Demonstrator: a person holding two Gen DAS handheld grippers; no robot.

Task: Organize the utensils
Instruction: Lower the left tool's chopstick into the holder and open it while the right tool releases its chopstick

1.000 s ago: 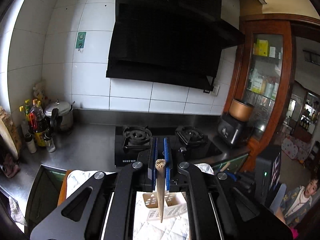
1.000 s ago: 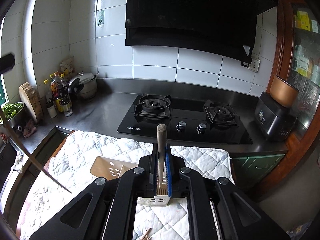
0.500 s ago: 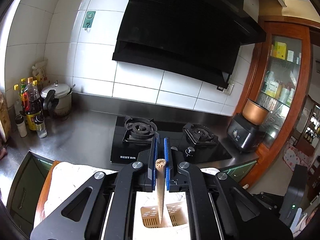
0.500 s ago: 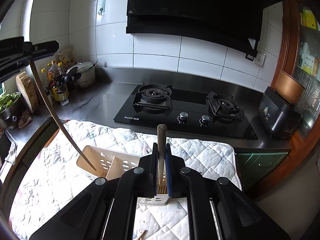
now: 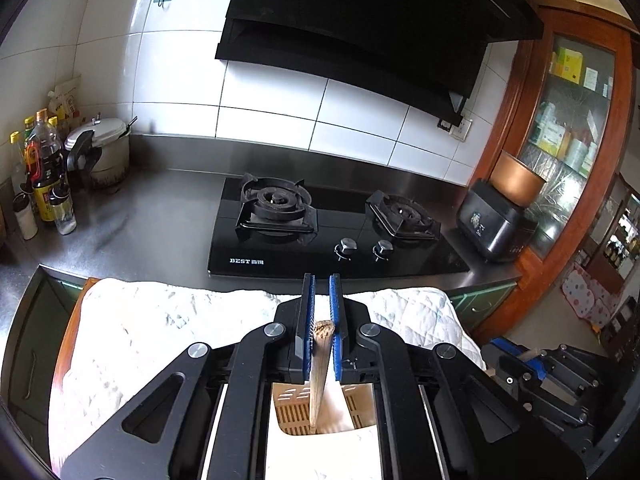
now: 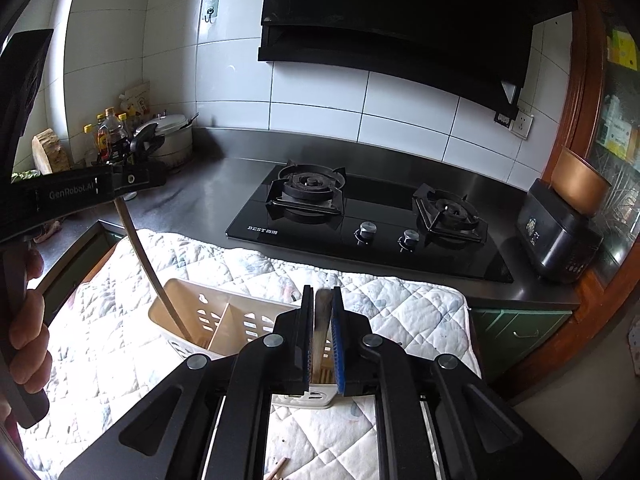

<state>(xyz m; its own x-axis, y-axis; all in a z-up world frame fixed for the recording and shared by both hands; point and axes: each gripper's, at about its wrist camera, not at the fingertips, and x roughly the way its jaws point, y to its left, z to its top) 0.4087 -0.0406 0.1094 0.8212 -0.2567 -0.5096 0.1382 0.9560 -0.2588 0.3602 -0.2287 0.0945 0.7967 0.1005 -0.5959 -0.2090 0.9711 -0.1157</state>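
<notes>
My left gripper is shut on a wooden chopstick that hangs tip down into a cream slotted utensil basket. In the right wrist view the left gripper's body holds that chopstick with its tip inside the left compartment of the basket. My right gripper is shut on a wooden-handled utensil whose lower end sits in the basket's right compartment.
The basket stands on a white quilted cloth at the counter's front. Behind it are a black gas hob, a steel counter, oil bottles, a pressure cooker at left and a rice cooker at right. A chopstick end lies on the cloth.
My left gripper has moved right and down, bringing the chopstick's tip into the basket's left compartment. My right gripper has lowered its utensil slightly deeper into the right compartment.
</notes>
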